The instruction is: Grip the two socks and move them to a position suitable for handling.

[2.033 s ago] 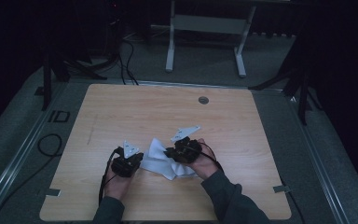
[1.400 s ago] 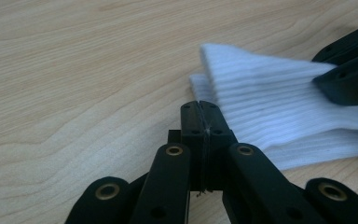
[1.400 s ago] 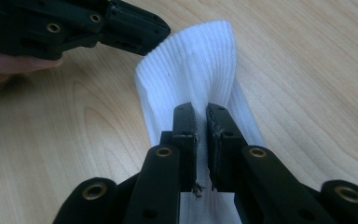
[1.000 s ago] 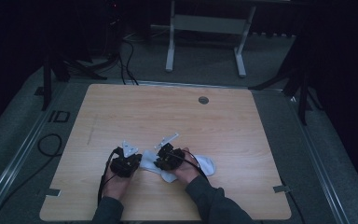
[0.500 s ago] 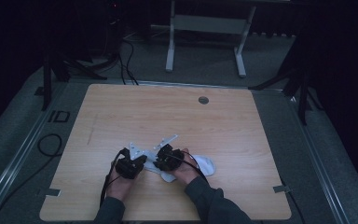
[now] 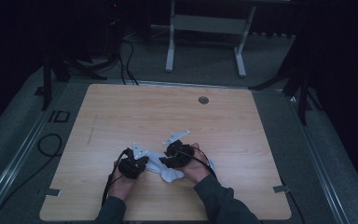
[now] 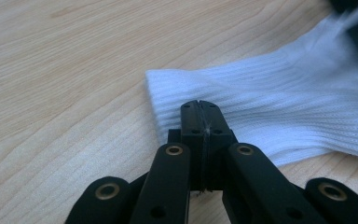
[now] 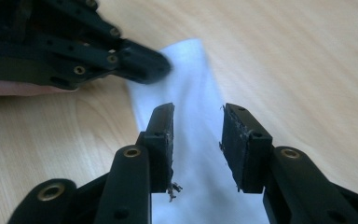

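A white ribbed sock (image 6: pixel 169 173) lies near the table's front edge, between my two grippers. My left gripper (image 7: pixel 199 109) is shut, and its tips rest on the sock's cuff (image 7: pixel 284 107); no fabric is visible between the pads. From the high view it sits at the sock's left end (image 6: pixel 144 161). My right gripper (image 8: pixel 196 116) hovers just above the sock (image 8: pixel 193 70). Its jaws have just been opening, and the cloth lies below the gap without the pads pressing on it. The left gripper (image 8: pixel 144 65) shows at the top left of the right gripper view.
The wooden table (image 6: pixel 121 116) has a small round grommet (image 6: pixel 203 100) near its far edge. Cables (image 6: pixel 46 144) lie on the floor to the left, and a metal stand (image 6: pixel 205 32) rises behind the table.
My right gripper came left towards the left one with part of the sock, then let go and lifted a little. The left gripper stayed in place and shut.
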Available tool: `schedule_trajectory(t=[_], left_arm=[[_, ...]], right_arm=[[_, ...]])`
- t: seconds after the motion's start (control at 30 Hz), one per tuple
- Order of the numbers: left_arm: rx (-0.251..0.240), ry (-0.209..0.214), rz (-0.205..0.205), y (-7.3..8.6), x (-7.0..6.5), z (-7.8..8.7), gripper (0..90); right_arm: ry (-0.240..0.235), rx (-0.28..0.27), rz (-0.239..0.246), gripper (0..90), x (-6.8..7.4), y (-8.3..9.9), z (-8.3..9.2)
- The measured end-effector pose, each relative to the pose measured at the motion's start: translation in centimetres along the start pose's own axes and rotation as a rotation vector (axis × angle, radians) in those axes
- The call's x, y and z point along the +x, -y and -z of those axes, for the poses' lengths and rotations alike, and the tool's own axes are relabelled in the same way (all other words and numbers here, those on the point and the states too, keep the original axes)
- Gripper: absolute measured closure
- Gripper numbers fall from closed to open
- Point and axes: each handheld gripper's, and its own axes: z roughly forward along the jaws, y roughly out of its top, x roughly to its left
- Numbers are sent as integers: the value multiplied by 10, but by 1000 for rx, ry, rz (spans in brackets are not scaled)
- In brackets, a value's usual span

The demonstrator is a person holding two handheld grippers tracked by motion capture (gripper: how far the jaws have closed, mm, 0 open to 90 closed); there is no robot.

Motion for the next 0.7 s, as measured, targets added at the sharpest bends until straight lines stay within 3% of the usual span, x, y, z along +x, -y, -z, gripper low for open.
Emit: schedule_trajectory(t=[0.33,0.7], left_arm=[[1,-2,1,0,-1,0,895],[0,1,5,0,-1,0,895]], right_arm=[[69,-16,-48,654,-27,21,35],[121,17,-88,663,-41,48,44]])
